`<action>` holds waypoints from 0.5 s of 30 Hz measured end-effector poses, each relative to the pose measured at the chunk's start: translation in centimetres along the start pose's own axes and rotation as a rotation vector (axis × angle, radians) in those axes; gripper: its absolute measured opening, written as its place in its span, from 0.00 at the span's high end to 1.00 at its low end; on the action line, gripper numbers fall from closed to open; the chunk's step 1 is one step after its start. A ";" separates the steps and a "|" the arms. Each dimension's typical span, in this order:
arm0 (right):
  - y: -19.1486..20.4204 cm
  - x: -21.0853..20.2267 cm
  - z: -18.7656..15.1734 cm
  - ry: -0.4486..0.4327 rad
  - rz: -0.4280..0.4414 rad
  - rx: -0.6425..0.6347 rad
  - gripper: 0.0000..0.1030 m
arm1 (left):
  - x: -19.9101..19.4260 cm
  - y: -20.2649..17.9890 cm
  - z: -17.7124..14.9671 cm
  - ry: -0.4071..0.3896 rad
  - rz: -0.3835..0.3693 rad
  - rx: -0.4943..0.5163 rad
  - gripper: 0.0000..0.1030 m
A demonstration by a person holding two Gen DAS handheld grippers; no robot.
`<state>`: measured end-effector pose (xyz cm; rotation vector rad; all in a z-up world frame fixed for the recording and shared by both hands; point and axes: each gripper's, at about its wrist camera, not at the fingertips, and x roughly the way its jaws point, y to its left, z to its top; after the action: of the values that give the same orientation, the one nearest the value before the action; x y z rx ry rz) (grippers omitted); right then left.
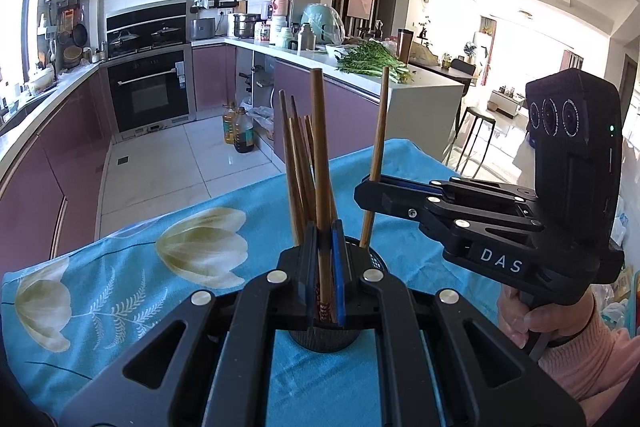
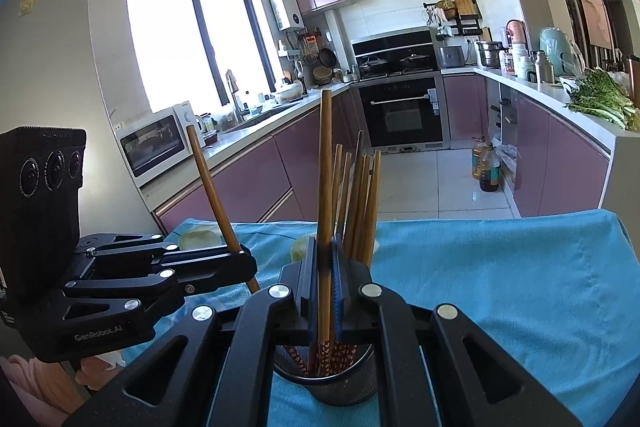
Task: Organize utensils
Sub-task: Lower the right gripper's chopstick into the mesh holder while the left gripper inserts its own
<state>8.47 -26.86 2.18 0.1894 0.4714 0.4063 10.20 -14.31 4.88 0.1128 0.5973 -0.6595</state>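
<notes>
A dark mesh holder (image 1: 325,341) (image 2: 344,387) stands on the blue flowered tablecloth (image 1: 140,287) with several wooden chopsticks (image 1: 296,167) (image 2: 362,207) upright in it. My left gripper (image 1: 325,239) (image 2: 242,259) is shut on one chopstick (image 1: 319,147) (image 2: 208,179), whose patterned lower end reaches into the holder. My right gripper (image 2: 325,251) (image 1: 370,185) is shut on another chopstick (image 2: 325,167) (image 1: 380,131), also pointing down into the holder. Both grippers hover just above the holder's rim, close beside each other.
A person's hand in a pink sleeve (image 1: 560,331) holds the right gripper. Beyond the table lie the tiled kitchen floor, two oil bottles (image 1: 238,127), purple cabinets (image 2: 560,163), an oven (image 2: 404,111), greens on the counter (image 1: 372,61) and a stool (image 1: 476,123).
</notes>
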 end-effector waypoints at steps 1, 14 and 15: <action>0.0 0.1 -0.1 0.004 0.000 0.001 0.95 | 0.1 0.0 -0.1 0.003 0.000 -0.001 0.93; -0.4 1.4 0.0 0.031 -0.002 0.020 0.95 | 2.0 0.4 0.1 0.030 0.011 -0.011 0.92; -0.4 1.5 0.0 0.032 -0.003 0.020 0.95 | 2.1 0.4 0.1 0.032 0.011 -0.013 0.92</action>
<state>9.78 -26.59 1.47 0.2022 0.5071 0.4023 11.84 -15.19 3.75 0.1143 0.6316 -0.6435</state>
